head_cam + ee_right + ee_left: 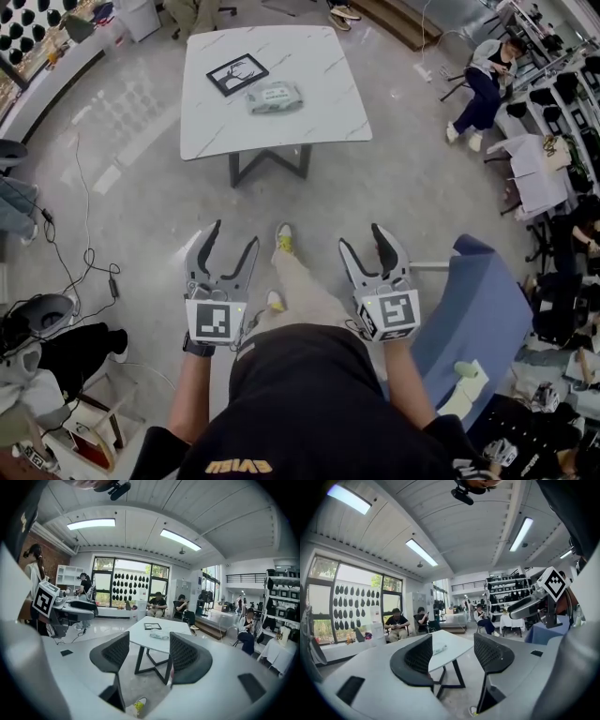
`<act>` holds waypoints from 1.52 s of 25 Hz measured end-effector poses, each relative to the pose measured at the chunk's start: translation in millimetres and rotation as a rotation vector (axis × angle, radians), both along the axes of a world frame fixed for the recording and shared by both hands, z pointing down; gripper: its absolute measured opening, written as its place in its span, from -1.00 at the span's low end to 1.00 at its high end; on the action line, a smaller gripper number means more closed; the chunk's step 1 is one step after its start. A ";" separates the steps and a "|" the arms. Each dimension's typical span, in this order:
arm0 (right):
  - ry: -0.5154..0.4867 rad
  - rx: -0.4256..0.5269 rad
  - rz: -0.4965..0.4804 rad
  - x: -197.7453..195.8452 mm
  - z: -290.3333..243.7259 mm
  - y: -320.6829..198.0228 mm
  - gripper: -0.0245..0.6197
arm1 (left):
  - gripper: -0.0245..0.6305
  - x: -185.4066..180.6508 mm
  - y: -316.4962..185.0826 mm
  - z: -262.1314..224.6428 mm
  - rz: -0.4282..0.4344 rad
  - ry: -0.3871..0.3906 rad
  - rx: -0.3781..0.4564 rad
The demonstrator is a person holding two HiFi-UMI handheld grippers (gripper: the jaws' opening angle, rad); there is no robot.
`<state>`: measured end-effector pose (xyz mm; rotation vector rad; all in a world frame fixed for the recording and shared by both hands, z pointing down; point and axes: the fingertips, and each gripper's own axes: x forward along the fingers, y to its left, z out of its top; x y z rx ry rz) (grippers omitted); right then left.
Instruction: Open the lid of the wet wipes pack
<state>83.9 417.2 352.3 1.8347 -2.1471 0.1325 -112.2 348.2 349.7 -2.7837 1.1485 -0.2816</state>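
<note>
Pack first: the wet wipes pack (275, 97) lay on the far white surface (309, 56), well apart from both tongs, w/ bare grey floor (141, 187) btwn you and it. You stood back from the surface's near edge, so nothing was in reach yet. The pack sat toward the middle, just right of and nearer than a black picture frame (236, 75), apparently not touching it. Its long axis ran left-right across your line of approach, tilted a little.

Left tongs (234, 234) were spread wide & empty. Right tongs (362, 237) were the same, nothing btwn either pair. Both pointed fwd at the surface. From the head view the pack lay ahead, a bit left of your midline, so I'd judge your left hand marginally nearer, tho not by much. The right gripper view had the pack (159, 635) framed btwn its jaws. The left gripper view had it (439, 648) peeking beside the left jaw.

Materials: the pack looked like soft pale film, pillow-shaped, greenish print. Prob. squashy, so one pair would need to pin the body while the other lifts the flap. The lid was too small to make out, incl. its hinge side. The surface was smooth, marble-veined, squarish w/ rounded corners, on dark legs (267, 164). It looked slick, so the pack might slide. Jaw faces were black, curved, ribbed mesh.
</note>
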 end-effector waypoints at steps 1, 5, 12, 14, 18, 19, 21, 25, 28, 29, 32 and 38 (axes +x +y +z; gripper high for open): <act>-0.002 0.002 -0.005 -1.0 -0.5 -7.8 -0.10 | -0.04 1.1 -5.6 -0.6 0.002 -0.004 -0.001; 0.006 0.005 -0.035 -5.2 -1.0 -47.4 -0.12 | -0.05 0.4 -39.0 -1.4 -0.011 -0.026 -0.016; 0.000 0.007 -0.070 3.8 2.8 -133.3 -0.14 | -0.05 8.1 -118.4 -5.9 -0.041 -0.031 -0.021; -0.003 -0.007 -0.071 10.8 9.2 -158.6 -0.14 | -0.05 14.9 -140.9 -5.3 -0.039 -0.043 -0.022; 0.007 -0.006 -0.091 19.5 8.6 -215.4 -0.15 | -0.05 30.0 -190.9 -8.2 -0.023 -0.078 -0.042; 0.013 -0.002 -0.097 22.2 8.1 -230.2 -0.16 | -0.05 34.1 -205.0 -9.2 -0.016 -0.093 -0.044; 0.023 0.000 -0.104 28.8 8.8 -259.5 -0.16 | -0.05 42.6 -234.5 -12.2 -0.006 -0.121 -0.046; 0.004 0.007 -0.100 44.8 4.6 -312.4 -0.17 | -0.05 64.0 -292.0 -30.2 0.006 -0.141 -0.021; 0.009 0.029 -0.098 61.0 3.6 -344.9 -0.18 | -0.05 83.3 -326.8 -36.4 0.017 -0.165 -0.028; 0.009 0.032 -0.096 66.0 5.1 -354.0 -0.18 | -0.05 90.2 -335.4 -37.5 0.024 -0.176 -0.031; -0.006 0.006 -0.089 75.7 13.7 -375.7 -0.19 | -0.05 106.9 -354.4 -38.6 0.039 -0.167 -0.028; 0.015 -0.037 -0.098 87.2 31.5 -405.4 -0.19 | -0.05 119.6 -379.1 -22.0 0.034 -0.159 -0.062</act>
